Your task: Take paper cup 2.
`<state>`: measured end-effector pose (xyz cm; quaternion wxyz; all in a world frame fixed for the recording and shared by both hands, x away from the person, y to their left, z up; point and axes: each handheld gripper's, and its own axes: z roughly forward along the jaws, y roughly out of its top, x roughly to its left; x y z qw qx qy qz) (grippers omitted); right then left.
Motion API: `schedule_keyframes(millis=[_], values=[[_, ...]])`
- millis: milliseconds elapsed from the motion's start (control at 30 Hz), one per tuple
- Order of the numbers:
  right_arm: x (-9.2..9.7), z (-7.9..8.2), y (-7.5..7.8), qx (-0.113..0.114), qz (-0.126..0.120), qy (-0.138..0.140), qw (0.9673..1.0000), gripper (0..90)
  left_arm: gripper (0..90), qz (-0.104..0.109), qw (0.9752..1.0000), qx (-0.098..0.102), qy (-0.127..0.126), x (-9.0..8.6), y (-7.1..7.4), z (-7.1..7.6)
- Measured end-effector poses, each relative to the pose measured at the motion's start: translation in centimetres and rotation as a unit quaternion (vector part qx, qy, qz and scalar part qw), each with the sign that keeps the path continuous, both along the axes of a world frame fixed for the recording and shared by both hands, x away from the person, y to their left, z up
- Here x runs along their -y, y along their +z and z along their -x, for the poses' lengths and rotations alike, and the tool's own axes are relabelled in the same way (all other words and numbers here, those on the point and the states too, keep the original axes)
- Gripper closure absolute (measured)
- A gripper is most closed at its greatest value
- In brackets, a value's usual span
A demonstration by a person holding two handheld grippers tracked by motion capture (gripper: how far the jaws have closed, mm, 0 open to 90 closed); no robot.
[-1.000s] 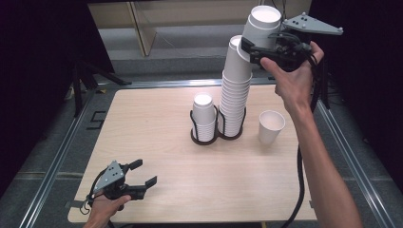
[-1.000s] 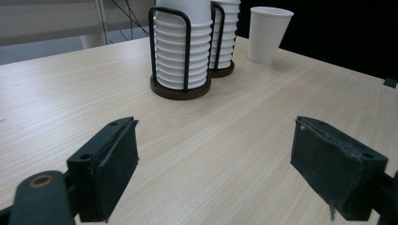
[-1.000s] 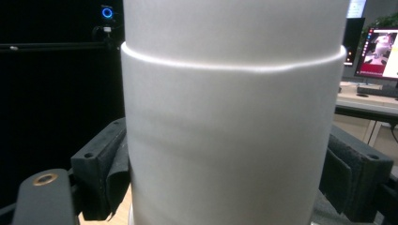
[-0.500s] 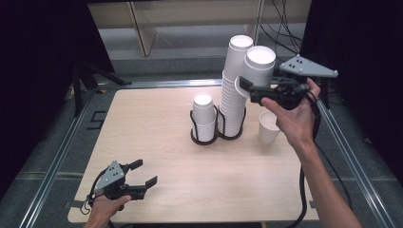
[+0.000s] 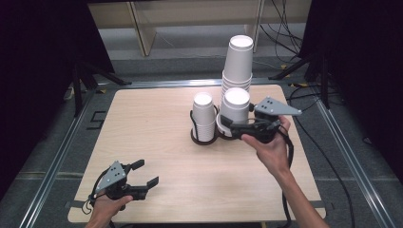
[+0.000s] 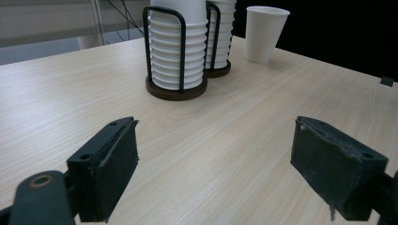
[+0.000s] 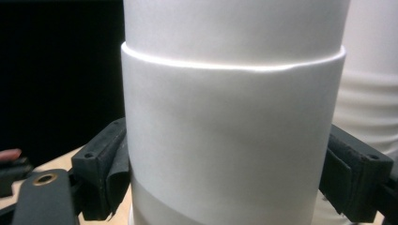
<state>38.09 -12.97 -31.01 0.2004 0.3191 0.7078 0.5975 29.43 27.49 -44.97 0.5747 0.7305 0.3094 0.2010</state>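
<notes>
Lowered right gripper (image 5: 231,124), jaws tight around white paper cup (image 5: 235,105).

A pale wooden table (image 5: 157,142) with a metal frame (image 5: 62,142) around it stands before a light wooden shelf (image 5: 190,14), dark stand legs (image 5: 95,76) at the far left and black cables (image 5: 280,23) on the grey floor (image 5: 161,52).
</notes>
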Motion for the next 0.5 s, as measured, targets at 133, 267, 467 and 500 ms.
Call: schedule_keyframes(millis=[133, 267, 467, 500], values=[[-1.5, 0.1, -2.2, -0.004, 0.005, 0.020, 0.9998, 15.6, 14.8, 0.004, 1.0000, 0.003, -0.008, 0.3, -0.1, -0.1], [-3.1, 0.2, -4.5, -0.026, -0.005, 0.043, 0.9987, 15.7, 14.7, -0.003, 1.0000, -0.002, -0.009, 0.5, -0.2, 0.0], [-4.9, 0.1, -6.3, -0.037, 0.006, 0.070, 0.9969, 15.6, 14.7, -0.011, 0.9998, -0.007, -0.012, 0.6, -0.3, 0.1], [-5.3, 0.2, -6.6, -0.045, 0.004, 0.076, 0.9961, 15.7, 14.7, -0.001, 0.9999, -0.001, -0.017, 0.7, -0.5, 0.0]])
